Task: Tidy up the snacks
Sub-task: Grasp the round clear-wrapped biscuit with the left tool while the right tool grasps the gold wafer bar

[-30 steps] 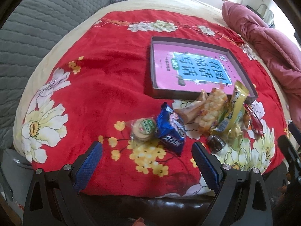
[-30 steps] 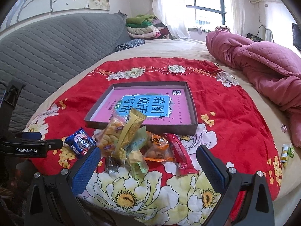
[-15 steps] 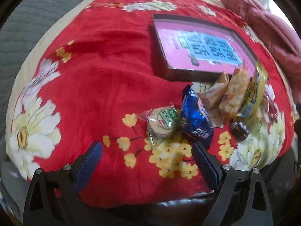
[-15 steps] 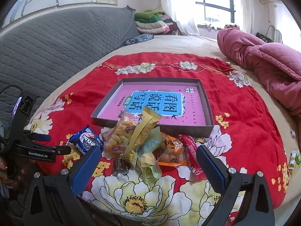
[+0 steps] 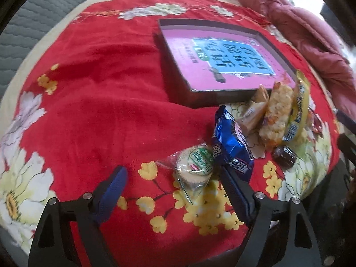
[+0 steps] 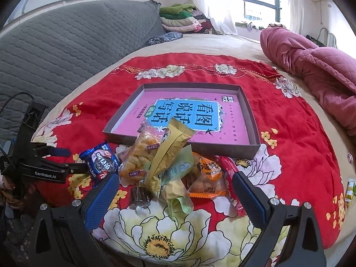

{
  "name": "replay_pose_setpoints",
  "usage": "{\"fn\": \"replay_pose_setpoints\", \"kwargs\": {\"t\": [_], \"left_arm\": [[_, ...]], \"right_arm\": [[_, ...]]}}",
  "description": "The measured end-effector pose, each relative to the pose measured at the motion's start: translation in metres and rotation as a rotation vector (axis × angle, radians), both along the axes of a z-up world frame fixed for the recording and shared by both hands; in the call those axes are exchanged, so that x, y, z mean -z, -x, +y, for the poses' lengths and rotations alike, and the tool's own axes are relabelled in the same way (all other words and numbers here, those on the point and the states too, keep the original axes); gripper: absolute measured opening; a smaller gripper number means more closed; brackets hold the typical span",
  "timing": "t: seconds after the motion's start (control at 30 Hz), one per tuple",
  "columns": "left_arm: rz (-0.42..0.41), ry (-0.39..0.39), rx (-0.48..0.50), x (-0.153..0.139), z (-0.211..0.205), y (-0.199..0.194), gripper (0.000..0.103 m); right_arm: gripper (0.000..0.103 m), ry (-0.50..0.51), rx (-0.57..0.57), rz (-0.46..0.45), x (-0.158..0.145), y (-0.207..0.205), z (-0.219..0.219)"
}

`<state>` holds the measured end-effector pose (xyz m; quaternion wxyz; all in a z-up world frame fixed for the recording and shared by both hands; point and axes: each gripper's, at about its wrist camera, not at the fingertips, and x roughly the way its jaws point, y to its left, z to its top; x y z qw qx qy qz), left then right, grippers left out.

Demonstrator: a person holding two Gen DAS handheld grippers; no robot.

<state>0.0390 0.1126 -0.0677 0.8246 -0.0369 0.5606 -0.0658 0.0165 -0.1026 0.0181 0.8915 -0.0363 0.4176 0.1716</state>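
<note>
Soft red blanket (image 5: pixel 93 93) is sagging; your left gripper (image 5: pixel 175 185), empty jaws closing around the biscuit (image 5: pixel 195 166), risks snagging fabric or the blue pack (image 5: pixel 231 146) at lower centre.

one box (image 6: pixel 249 120), two grippers (image 5: pixel 173 184)

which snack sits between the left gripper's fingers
The round biscuit with the green label, in clear wrap; the blue packet lies just outside the closing left gripper.
</note>
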Motion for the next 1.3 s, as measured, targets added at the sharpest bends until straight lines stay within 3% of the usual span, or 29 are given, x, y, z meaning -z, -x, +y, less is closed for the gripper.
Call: {"fn": "replay_pose_setpoints", "kwargs": {"t": [0.1,0.2,0.33,0.4,0.53,0.77,0.9,0.97,1.0,1.3], "left_arm": [[-0.004,0.059,0.020,0.004,0.007,0.000,0.084],[-0.022,0.085,0.055,0.002,0.004,0.001,0.074],[-0.032,0.113,0.096,0.001,0.006,0.005,0.074],[-0.030,0.115,0.111,0.002,0.007,0.006,0.074],[-0.036,0.121,0.117,0.004,0.011,0.005,0.074],[-0.055,0.124,0.115,0.009,0.011,-0.003,0.070],[-0.060,0.157,0.120,0.011,0.011,-0.009,0.064],[-0.057,0.173,0.132,0.012,0.007,-0.010,0.058],[-0.055,0.186,0.142,0.012,0.005,-0.010,0.050],[-0.041,0.229,0.157,0.013,-0.004,-0.009,0.041]], "right_arm": [[0.102,-0.008,0.003,0.009,0.002,-0.004,0.001],[0.102,-0.029,0.033,0.021,0.004,-0.012,0.000],[0.099,-0.061,0.066,0.046,0.009,-0.025,0.002],[0.091,-0.061,0.065,0.069,0.015,-0.032,0.006],[0.059,-0.033,0.043,0.089,0.026,-0.039,0.018],[0.036,-0.041,0.018,0.128,0.039,-0.045,0.026],[0.032,-0.060,0.027,0.144,0.044,-0.048,0.023],[0.030,-0.057,0.024,0.138,0.044,-0.049,0.024],[0.030,-0.059,0.022,0.134,0.044,-0.048,0.025],[0.025,-0.073,0.007,0.123,0.041,-0.047,0.023]]}}
